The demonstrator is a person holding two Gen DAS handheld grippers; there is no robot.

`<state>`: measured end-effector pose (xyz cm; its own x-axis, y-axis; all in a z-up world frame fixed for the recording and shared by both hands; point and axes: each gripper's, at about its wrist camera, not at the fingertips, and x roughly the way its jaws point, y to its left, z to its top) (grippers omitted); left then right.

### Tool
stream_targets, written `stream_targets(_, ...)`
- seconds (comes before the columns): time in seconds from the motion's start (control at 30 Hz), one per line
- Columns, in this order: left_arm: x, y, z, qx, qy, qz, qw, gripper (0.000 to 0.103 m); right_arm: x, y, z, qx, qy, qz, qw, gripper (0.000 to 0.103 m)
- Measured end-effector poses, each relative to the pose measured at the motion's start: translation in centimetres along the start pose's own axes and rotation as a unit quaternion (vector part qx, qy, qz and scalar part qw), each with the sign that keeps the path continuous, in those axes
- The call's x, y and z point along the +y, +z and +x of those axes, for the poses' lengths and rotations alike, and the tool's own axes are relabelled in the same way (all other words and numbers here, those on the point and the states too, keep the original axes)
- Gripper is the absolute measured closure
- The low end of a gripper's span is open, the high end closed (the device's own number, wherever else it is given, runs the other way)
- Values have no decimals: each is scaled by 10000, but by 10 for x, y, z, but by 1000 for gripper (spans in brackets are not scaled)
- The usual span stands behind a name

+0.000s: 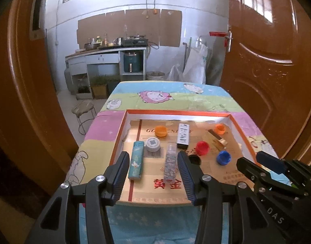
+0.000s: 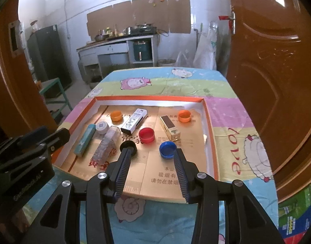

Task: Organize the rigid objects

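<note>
Left gripper (image 1: 153, 172), foreground: jaws spread wide, gripping nothing, held over the near edge of the tray (image 1: 119, 136). Right gripper (image 2: 150, 163): jaws likewise apart and empty, over the tray's near edge.

Tray: shallow cardboard lid, orange rim, gold printed floor, lying on a cartoon-print tablecloth (image 1: 175, 97). Contents, left to right relative to the tray:
- teal lighter (image 1: 136, 160), flat, near the left wall;
- white cap (image 1: 153, 144), just right of the lighter's far end;
- orange cap (image 1: 161, 131), towards the far wall;
- clear patterned lighter (image 1: 170, 160), flat, left of centre;
- white printed box (image 1: 183, 135), flat, beyond the clear lighter;
- black cap (image 2: 128, 147), partly hidden behind one gripper finger in each view;
- red cap (image 1: 202, 147), centre;
- blue cap (image 1: 223, 157), near right, open side up;
- gold box (image 2: 170, 128), flat, beyond the blue cap;
- second orange cap (image 2: 184, 116), far right corner.

Hard to make out: print on the boxes; a small pale scrap at the right wall.

Surroundings: brown doors (image 1: 267, 61) on both sides of the table; kitchen counter (image 1: 106, 52) with cookware beyond; round stool (image 1: 83, 109) left of the table.
</note>
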<state>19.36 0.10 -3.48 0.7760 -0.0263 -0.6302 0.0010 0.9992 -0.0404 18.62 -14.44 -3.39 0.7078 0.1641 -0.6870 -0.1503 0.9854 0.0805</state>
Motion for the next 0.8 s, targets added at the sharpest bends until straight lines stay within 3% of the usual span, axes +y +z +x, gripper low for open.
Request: stream_targets(0.8, -17, -15, -69, -320, -69, 108, 9994, 54, 5, -17, -78, -494, -237, 11, 9985, 58)
